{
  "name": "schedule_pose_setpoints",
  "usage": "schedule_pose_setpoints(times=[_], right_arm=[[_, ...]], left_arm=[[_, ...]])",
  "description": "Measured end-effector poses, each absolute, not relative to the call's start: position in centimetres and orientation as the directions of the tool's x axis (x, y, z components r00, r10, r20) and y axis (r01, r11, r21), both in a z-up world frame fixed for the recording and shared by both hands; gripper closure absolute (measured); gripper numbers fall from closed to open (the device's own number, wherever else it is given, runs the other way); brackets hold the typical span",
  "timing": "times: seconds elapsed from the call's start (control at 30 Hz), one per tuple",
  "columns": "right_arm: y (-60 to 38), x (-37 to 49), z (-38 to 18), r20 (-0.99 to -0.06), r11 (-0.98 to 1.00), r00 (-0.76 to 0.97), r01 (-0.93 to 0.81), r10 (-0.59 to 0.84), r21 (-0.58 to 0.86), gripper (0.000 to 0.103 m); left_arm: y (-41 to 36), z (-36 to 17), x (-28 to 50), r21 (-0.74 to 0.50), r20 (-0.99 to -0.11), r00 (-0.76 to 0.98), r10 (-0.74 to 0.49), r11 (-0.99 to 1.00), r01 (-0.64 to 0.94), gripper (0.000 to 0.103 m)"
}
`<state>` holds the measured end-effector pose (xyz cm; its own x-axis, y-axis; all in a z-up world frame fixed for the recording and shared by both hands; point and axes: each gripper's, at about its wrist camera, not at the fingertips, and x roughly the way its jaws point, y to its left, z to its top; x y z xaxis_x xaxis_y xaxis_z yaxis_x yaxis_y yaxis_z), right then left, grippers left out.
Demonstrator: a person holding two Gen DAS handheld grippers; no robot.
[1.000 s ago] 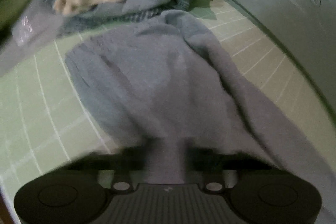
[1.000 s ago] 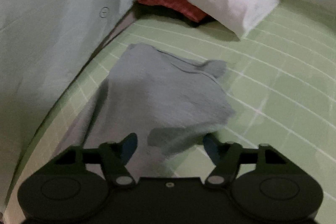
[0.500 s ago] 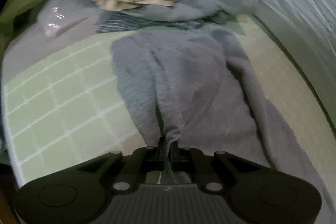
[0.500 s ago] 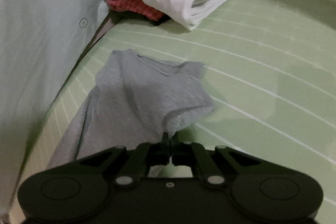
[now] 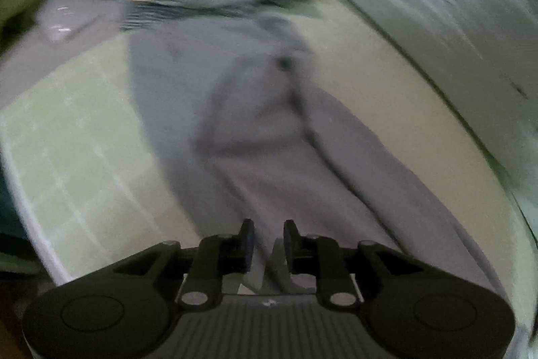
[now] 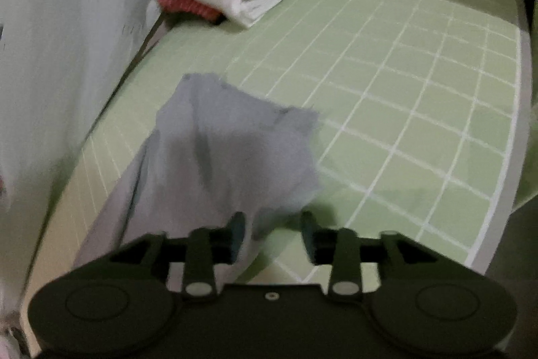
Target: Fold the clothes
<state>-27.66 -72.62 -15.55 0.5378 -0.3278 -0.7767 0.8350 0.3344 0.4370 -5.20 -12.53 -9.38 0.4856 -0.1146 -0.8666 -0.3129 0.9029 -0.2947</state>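
two opening tongs (image 5: 267,241) over grey garment (image 5: 255,137)

text: none legible | labels: none | numbers: none

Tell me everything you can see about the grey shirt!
The grey shirt is soft, thin, plain cloth. It lies rumpled and stretched long on the green checked sheet, close to the pale wall. The far end, with what looks like a neckline, points toward the white pillow. In the left view the shirt runs toward a heap of clothes; whether it touches them is too blurred to tell. Both grippers' jaws are opening, with a bit of shirt between them.
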Motion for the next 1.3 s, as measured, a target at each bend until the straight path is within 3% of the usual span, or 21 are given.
schedule_pose_setpoints(times=[0.17, 0.3, 0.47, 0.5, 0.53, 0.57, 0.6, 0.7, 1.1, 1.3], right_arm=[[-74.0, -27.9, -15.3, -0.771, 0.330, 0.553, 0.826, -0.316, 0.457, 0.061], [-74.6, -27.6, -15.3, -0.783, 0.369, 0.534, 0.831, -0.318, 0.416, 0.053], [-76.0, -27.8, -15.7, -0.789, 0.358, 0.544, 0.824, -0.286, 0.439, 0.051], [-76.2, -27.8, -15.8, -0.785, 0.363, 0.555, 0.816, -0.276, 0.449, 0.055], [-76.3, -27.7, -15.9, -0.782, 0.372, 0.564, 0.808, -0.265, 0.457, 0.068], [-76.5, -27.5, -16.0, -0.781, 0.385, 0.573, 0.799, -0.249, 0.463, 0.078], [-76.6, -27.4, -16.0, -0.781, 0.399, 0.578, 0.791, -0.236, 0.464, 0.097], [-77.0, -27.2, -15.2, -0.770, 0.431, 0.589, 0.777, -0.244, 0.458, 0.099], [-81.2, -18.7, -7.4, -0.611, 0.624, 0.750, 0.609, -0.254, 0.489, 0.101], [-82.7, -16.5, -0.5, -0.374, 0.665, 0.889, 0.449, -0.264, 0.597, 0.101]], left_arm=[[-16.6, -9.2, -5.4, -0.267, -0.867, 0.476, -0.145, 0.943, -0.200, 0.071], [-18.1, -9.8, -5.5, -0.284, -0.871, 0.463, -0.165, 0.938, -0.201, 0.061], [-19.3, -10.5, -5.3, -0.276, -0.883, 0.447, -0.146, 0.930, -0.242, 0.061], [-19.3, -10.7, -5.4, -0.268, -0.885, 0.446, -0.134, 0.930, -0.252, 0.062], [-19.4, -10.8, -5.5, -0.258, -0.888, 0.443, -0.122, 0.929, -0.263, 0.063], [-19.5, -10.9, -5.5, -0.248, -0.891, 0.440, -0.108, 0.929, -0.275, 0.072], [-19.7, -10.8, -5.5, -0.239, -0.893, 0.439, -0.096, 0.929, -0.284, 0.087], [-19.5, -11.0, -5.4, -0.232, -0.898, 0.433, -0.084, 0.924, -0.303, 0.101], [-18.7, -7.5, -5.2, -0.318, -0.841, 0.534, -0.083, 0.876, -0.364, 0.102], [-17.7, -4.7, -6.2, -0.384, -0.783, 0.615, -0.093, 0.850, -0.360, 0.102]])
